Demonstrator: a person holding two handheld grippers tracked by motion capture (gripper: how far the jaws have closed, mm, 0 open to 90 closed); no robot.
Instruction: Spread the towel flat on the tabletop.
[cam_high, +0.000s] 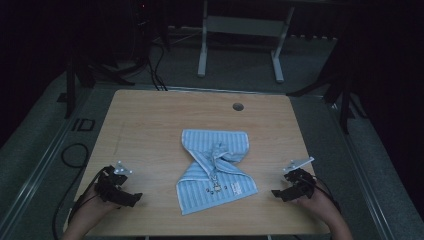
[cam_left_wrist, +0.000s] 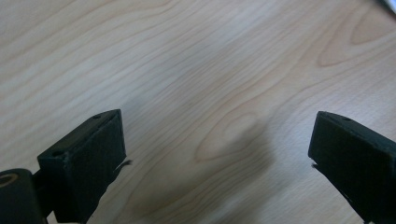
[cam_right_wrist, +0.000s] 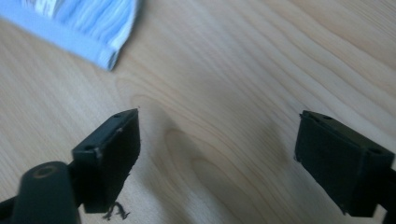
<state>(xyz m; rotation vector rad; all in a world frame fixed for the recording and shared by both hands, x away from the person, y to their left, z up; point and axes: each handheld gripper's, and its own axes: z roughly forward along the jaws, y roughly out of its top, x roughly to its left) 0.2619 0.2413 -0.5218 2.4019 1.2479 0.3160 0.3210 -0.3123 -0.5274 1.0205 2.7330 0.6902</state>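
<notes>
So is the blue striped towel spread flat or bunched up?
Bunched: the towel is twisted and pinched at its middle, fanning wider at both ends, on the table.

Twisted blue striped towel (cam_high: 216, 169) mid-table

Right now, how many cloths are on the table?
1. A blue striped towel lies twisted at its middle near the centre of the wooden table, between the left gripper and the right gripper. Neither touches it; both are open.
</notes>
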